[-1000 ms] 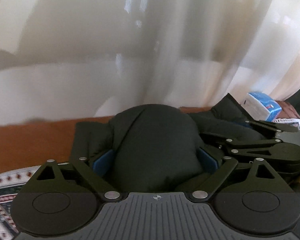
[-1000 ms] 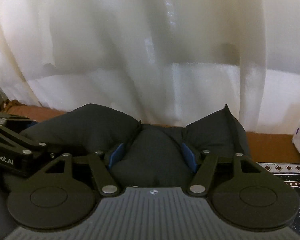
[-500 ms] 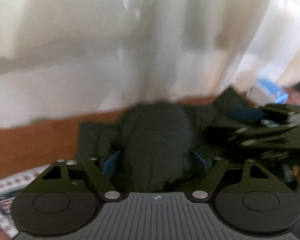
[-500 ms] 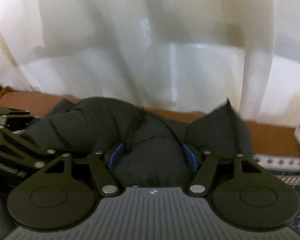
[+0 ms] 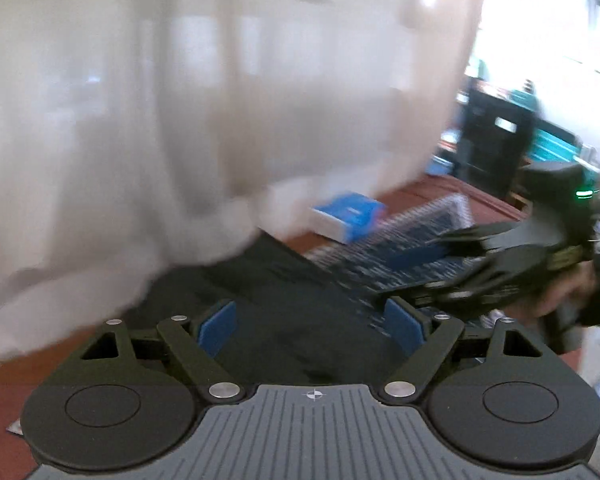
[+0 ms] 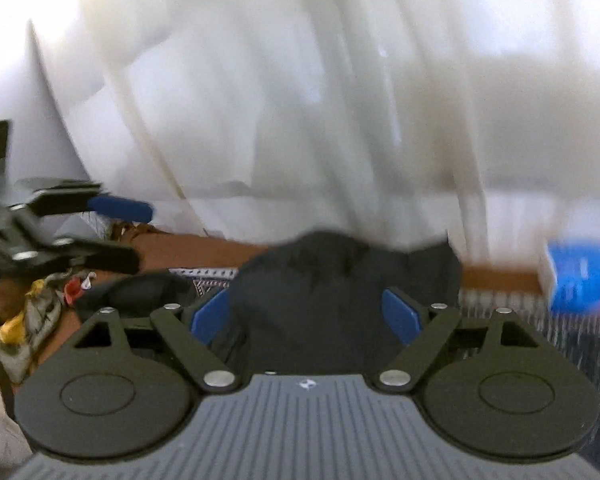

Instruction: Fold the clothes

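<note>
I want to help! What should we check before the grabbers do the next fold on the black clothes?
1. Right gripper has hold of the dark garment: ok, the cloth fills the gap between its blue pads.
2. Left gripper free to take a new spot: ok, its jaws stand apart and the right wrist view shows nothing between them.
3. Garment lying flat: not ok, it is bunched up at the right gripper.
4. Blue and white box clear of the garment: ok, it sits apart, further back.
5. White curtain clear of the garment's far edge: cannot tell, too blurred.
</note>
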Demonstrator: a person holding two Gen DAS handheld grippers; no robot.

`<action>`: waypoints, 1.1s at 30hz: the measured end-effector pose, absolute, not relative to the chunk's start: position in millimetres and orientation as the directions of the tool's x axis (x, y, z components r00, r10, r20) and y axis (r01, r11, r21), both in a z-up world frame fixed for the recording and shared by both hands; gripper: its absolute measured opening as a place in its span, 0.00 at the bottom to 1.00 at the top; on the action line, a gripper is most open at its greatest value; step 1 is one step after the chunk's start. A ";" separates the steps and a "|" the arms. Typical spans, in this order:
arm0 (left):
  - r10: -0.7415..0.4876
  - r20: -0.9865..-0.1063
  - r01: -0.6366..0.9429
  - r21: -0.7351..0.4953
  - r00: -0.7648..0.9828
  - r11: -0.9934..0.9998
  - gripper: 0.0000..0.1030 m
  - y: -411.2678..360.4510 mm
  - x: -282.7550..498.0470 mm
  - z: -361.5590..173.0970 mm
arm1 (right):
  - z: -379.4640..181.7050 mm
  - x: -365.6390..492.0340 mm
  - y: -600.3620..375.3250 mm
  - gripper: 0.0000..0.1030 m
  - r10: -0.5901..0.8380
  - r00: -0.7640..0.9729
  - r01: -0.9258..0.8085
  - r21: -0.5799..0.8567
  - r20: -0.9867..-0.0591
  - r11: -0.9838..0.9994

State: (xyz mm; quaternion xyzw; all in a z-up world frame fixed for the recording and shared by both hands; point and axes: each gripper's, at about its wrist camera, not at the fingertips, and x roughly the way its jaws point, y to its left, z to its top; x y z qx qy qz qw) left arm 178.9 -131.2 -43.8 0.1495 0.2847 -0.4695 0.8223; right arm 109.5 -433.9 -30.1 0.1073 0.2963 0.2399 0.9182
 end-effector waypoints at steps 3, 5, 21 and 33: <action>-0.595 -0.675 0.826 0.036 0.435 0.563 0.87 -128.2 177.9 -76.2 | -51.0 93.8 -420.8 0.82 0.513 0.690 -0.347 0.388 -0.511 0.854; -0.547 -0.707 0.782 0.015 0.449 0.623 0.88 -116.2 190.3 -95.0 | -58.5 86.2 -403.6 0.80 0.522 0.680 -0.370 0.374 -0.515 0.850; -0.559 -0.617 0.629 -0.130 0.553 0.766 0.88 -53.3 216.0 -89.0 | -115.7 103.7 -301.5 0.86 0.424 0.650 -0.462 0.115 -0.631 0.879; -0.485 -0.751 0.559 -0.188 0.448 0.808 0.92 -81.2 259.5 -191.8 | -99.1 82.6 -345.6 0.86 0.457 0.713 -0.387 0.245 -0.531 0.889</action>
